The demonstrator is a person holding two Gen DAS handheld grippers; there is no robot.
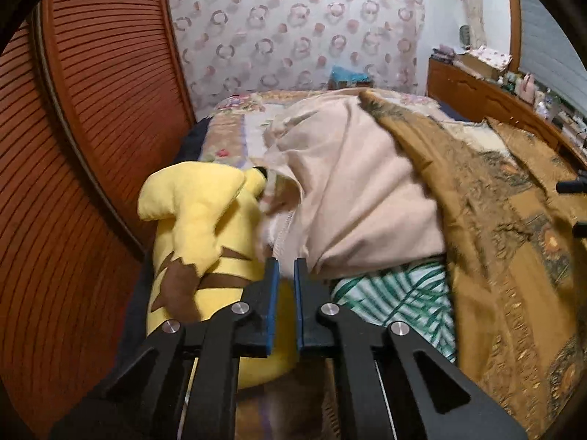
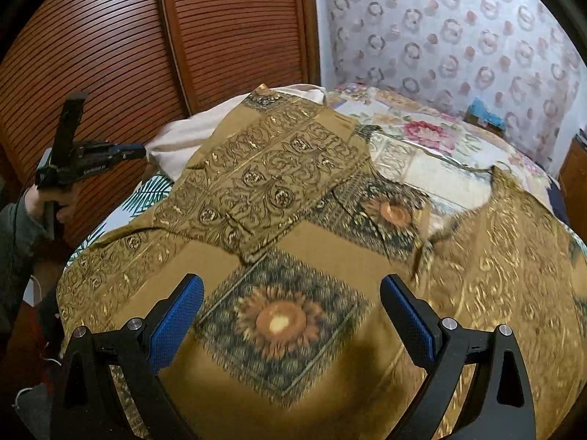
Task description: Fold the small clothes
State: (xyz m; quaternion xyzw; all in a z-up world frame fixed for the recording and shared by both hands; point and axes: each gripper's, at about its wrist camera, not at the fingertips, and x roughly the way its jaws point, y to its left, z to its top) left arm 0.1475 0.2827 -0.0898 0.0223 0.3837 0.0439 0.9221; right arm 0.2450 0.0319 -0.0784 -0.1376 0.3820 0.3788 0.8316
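Your left claw is pinching the hem of a cream garment, its blue pads almost together with the cloth's edge caught between the tips. In the right wrist view the same claw is reaching in from the left with your hand wrapped around its grip, and the cream cloth is bunching right at its tip. Just to the left of that claw a yellow plush toy with brown stripes is lying on the bed, touching the cream fabric. Just to the right, a white sheet with green palm leaves is showing from under the cream garment.

Your right claw is standing wide apart, holding nothing, hovering over a mustard-gold patterned cloth with sunflower medallions. That gold cloth is spreading across the near part of the bed, one flap folded over itself, and its far left edge is lying over the cream garment.

Beyond both cloths a floral bedspread is covering the far end of the bed. A louvred wooden door is standing on the left, patterned wallpaper is running behind the bed, and a cluttered wooden dresser is sitting at the far right in the left wrist view.
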